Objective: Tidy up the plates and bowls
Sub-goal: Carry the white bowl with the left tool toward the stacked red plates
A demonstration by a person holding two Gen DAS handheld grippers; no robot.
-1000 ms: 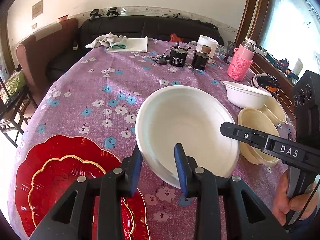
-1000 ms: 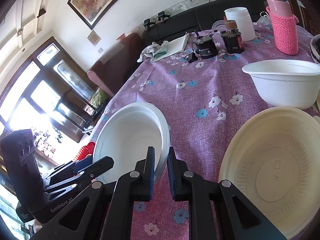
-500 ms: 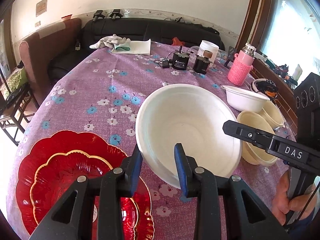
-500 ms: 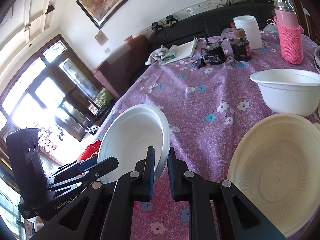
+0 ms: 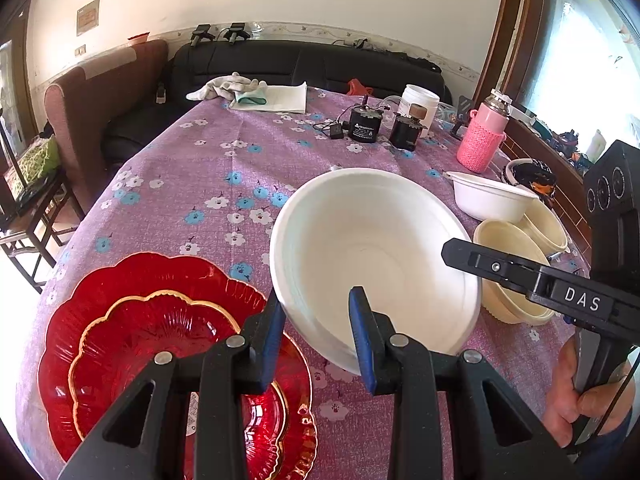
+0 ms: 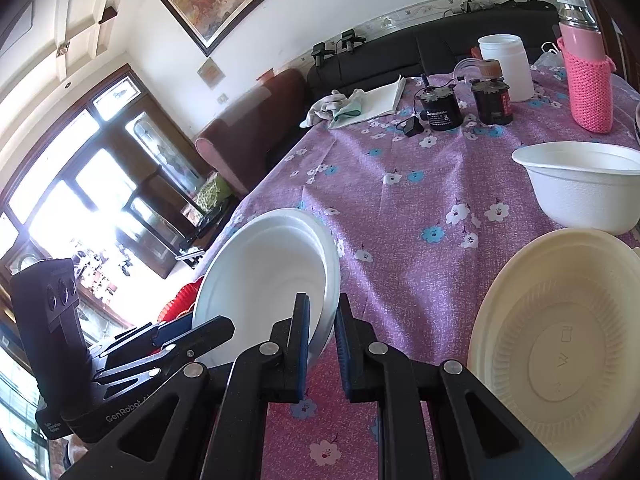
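Black fingers [image 5: 276, 330] with blue pads, silver screws, "DAS" lettering.

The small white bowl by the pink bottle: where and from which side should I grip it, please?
On the white bowl, pinch the thin flared rim, one finger inside, one outside; it stands upright, mouth up. Come from its left in the right wrist view, over bare tablecloth: the cream plate crowds its near side.
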